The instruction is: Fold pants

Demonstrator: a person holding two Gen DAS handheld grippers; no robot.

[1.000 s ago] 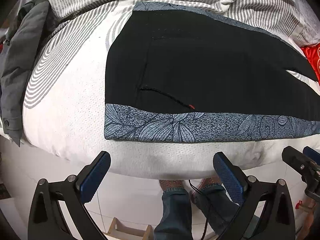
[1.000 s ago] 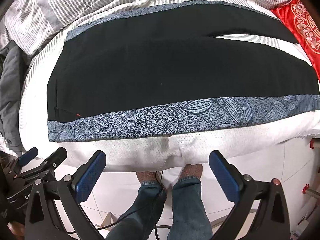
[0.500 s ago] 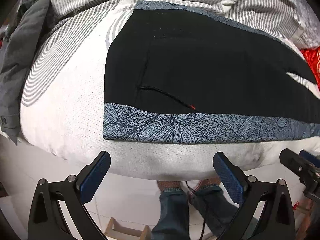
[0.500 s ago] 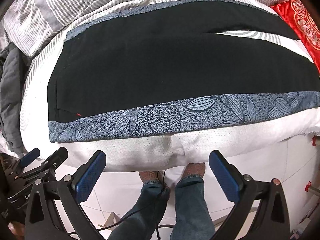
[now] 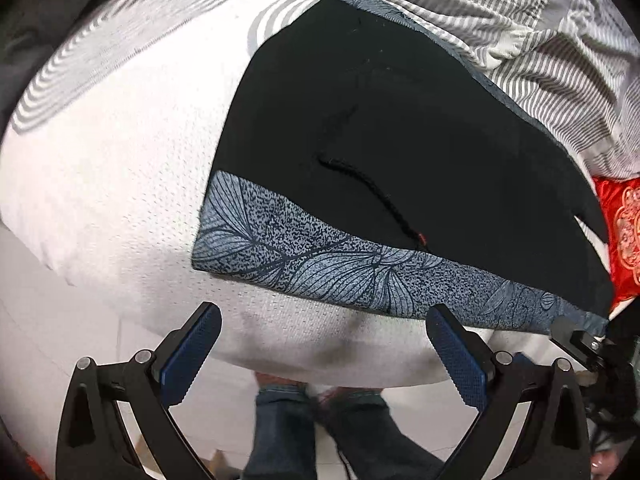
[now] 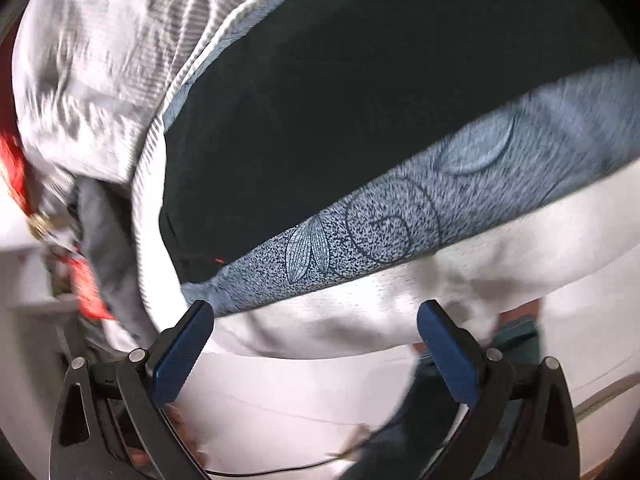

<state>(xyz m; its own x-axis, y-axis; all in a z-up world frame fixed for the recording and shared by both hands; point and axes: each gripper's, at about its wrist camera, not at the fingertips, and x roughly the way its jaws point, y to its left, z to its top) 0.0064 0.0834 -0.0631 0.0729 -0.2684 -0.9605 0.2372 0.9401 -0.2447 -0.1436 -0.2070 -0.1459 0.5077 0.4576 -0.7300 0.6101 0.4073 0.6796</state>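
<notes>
— Left wrist view first: which way do the pants (image 5: 400,152) run?

— They lie flat on the bed (image 5: 120,184), waist end to the left, long axis running off to the right and slightly down across the picture. A blue leaf-printed band (image 5: 320,264) follows the near edge, and a dark cord with a small red tip lies on the black cloth near it.

— And relative to the left tongs (image 5: 324,352)?

— The pants sit beyond and above the tongs, apart from them; the jaws stand wide with nothing between them, held past the mattress edge. A red embroidered cushion (image 5: 624,224) shows at far right, and a striped quilt (image 5: 520,32) lies behind the pants.

— Right wrist view?

— Blurred. The pants (image 6: 360,100) run from lower left up to the right, so the long axis is diagonal. The waist corner of the band (image 6: 384,220) lies just beside the left finger of the right tongs (image 6: 316,344); I cannot tell whether it touches. Those jaws are spread wide too, holding nothing.

— Any writing or label?

— None that I can read in either view.
</notes>
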